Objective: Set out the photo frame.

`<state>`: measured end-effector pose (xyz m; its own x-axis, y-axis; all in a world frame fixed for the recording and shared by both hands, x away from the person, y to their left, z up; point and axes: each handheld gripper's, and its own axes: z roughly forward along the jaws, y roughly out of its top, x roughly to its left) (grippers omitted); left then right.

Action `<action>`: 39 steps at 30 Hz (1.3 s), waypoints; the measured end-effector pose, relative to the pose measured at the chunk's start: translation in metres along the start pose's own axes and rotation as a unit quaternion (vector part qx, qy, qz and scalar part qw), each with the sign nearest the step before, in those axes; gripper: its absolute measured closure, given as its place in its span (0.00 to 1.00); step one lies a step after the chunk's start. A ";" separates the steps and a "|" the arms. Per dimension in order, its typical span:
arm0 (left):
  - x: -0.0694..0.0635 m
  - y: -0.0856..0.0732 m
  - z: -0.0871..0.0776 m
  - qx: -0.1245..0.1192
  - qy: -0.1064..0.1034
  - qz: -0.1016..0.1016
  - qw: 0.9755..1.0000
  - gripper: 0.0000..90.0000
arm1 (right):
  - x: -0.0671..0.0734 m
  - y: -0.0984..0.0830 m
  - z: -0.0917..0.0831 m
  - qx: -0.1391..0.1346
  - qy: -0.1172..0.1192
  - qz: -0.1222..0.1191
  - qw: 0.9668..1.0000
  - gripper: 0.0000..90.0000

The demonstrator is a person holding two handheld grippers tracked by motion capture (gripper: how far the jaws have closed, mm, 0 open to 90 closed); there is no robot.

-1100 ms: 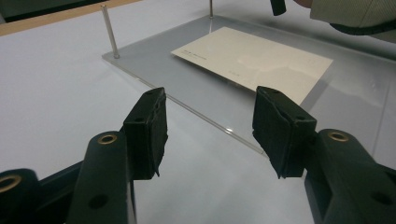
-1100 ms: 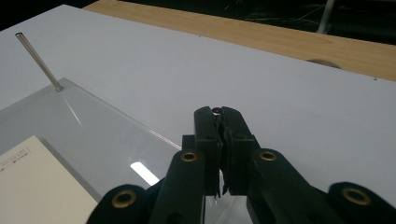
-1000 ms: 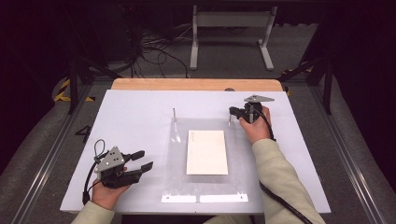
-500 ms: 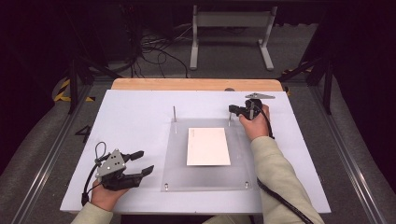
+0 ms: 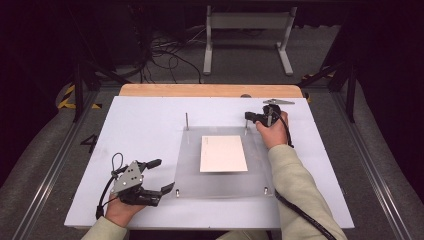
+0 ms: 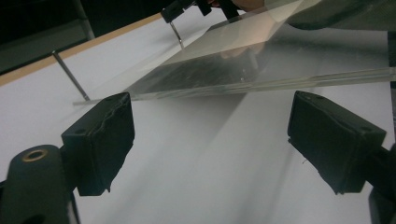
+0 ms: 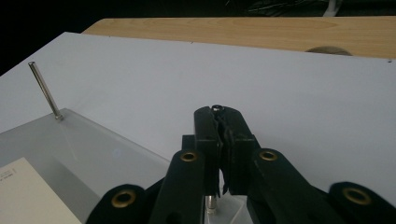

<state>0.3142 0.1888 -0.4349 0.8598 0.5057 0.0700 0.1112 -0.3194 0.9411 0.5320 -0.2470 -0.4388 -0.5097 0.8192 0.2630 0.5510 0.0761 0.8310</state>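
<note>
A clear plastic plate (image 5: pixel 190 170) lies on the white table (image 5: pixel 140 125) with a white card (image 5: pixel 223 153) on it. A thin metal pin (image 5: pixel 186 120) stands at its far left corner. My right gripper (image 5: pixel 248 116) is at the far right corner, shut on a second pin (image 7: pixel 211 205) whose top shows between the jaws. My left gripper (image 5: pixel 164 175) lies just left of the plate's near left corner. Its jaws have just been opening and stand wide with nothing between the pads (image 6: pixel 107 140). The plate's edge (image 6: pixel 261 81) is ahead of them.
Small screws (image 5: pixel 265 190) mark the plate's near corners. A wooden strip (image 5: pixel 210 90) runs along the table's far edge. Beyond it are a dark floor with cables and a white stand (image 5: pixel 247 35). Metal rails flank the table on both sides.
The left jaws have spread wider. The plate's near edge has drawn back from the table's front edge. The right hand has stayed in place.
</note>
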 end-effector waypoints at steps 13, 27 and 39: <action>-0.018 0.016 0.025 -0.038 -0.037 0.044 0.998 0.12 | -0.001 0.001 0.000 0.003 0.002 0.007 1.000 0.95; -0.023 0.024 0.025 -0.034 -0.024 0.077 0.996 0.55 | -0.001 0.000 -0.002 0.001 0.005 0.002 1.000 0.95; -0.020 0.027 0.024 -0.032 -0.029 0.072 0.996 0.56 | -0.009 -0.009 -0.017 -0.021 0.007 -0.007 1.000 0.72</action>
<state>0.3119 0.1502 -0.4188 0.8922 0.4107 0.1878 -0.0451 -0.3326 0.9420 0.5203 -0.2649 -0.4407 -0.5271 0.8097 0.2579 0.5150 0.0630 0.8549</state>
